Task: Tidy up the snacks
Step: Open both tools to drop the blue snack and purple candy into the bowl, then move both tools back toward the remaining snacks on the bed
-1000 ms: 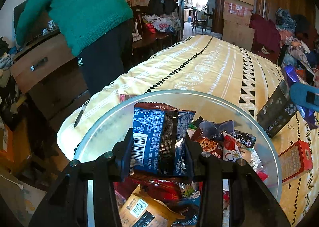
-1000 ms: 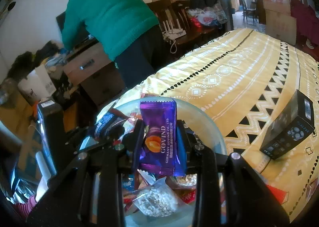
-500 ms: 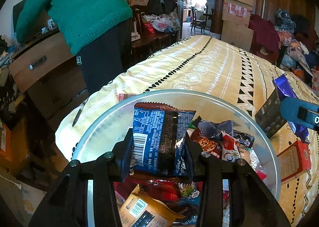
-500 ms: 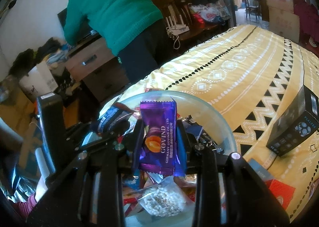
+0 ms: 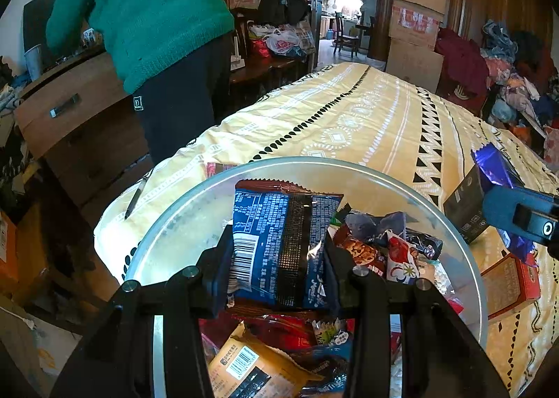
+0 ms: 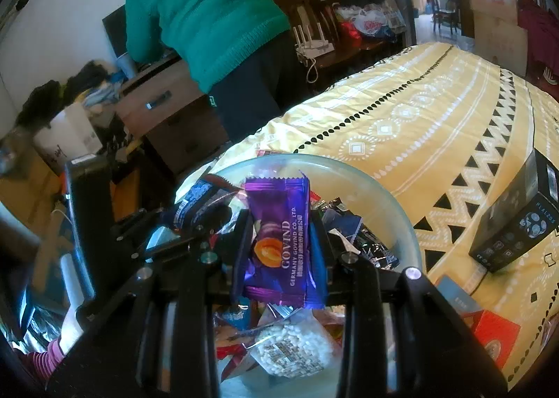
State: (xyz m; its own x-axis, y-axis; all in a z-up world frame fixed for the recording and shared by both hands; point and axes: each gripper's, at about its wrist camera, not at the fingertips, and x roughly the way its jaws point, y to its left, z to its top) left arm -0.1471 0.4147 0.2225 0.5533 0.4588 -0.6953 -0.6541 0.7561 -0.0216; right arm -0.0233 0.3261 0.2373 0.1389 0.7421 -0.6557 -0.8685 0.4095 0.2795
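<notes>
While the left tongs [image 5: 279, 254] pinch a blue snack packet [image 5: 279, 244] upright over the glass bowl [image 5: 195, 209] of snacks on the bed [image 5: 367, 118], the right tongs [image 6: 281, 244] clamp a purple candy wrapper [image 6: 279, 240] above it.

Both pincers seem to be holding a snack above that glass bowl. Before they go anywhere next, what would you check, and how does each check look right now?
1. Left gripper clamped on the blue snack packet: ok.
2. Right gripper clamped on the purple Govind candy: ok.
3. Both packets lifted free of the glass bowl: ok.
4. Grippers apart from each other: ok.
5. Bare bedspread beyond the bowl for setting down: ok.
6. Where each snack belongs: cannot tell.
</notes>
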